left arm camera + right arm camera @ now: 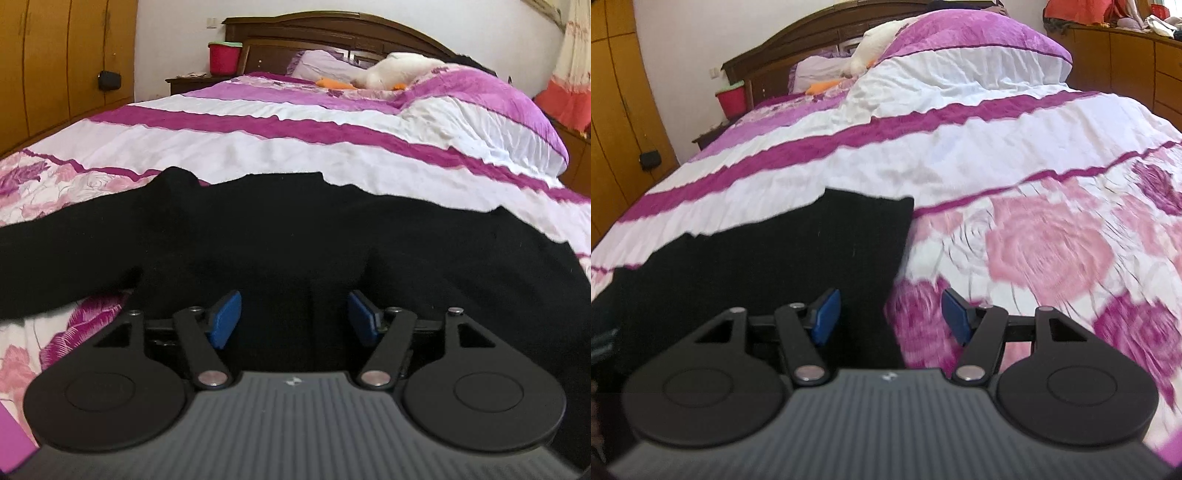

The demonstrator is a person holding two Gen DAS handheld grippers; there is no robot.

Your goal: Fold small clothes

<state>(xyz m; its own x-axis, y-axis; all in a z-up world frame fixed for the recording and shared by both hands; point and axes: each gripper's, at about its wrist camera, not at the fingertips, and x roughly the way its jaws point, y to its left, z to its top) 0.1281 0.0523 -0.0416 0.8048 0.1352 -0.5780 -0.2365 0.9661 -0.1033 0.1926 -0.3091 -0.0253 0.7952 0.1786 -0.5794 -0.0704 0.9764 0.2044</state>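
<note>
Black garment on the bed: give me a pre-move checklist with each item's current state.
1. Left gripper open, nothing pinched: ok.
2. Right gripper open, nothing pinched: ok.
3. Black garment lying on the bedspread: ok.
4. Garment spread flat, no bunching: cannot tell, the fabric is too dark.
5. Right gripper lined up over the garment's right edge: ok.
6. Bedspread free of other items around the garment: ok.

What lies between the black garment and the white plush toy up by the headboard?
Only bedding: the striped white and magenta quilt runs bare from the black garment to the plush toy. The left wrist view shows it best.
</note>
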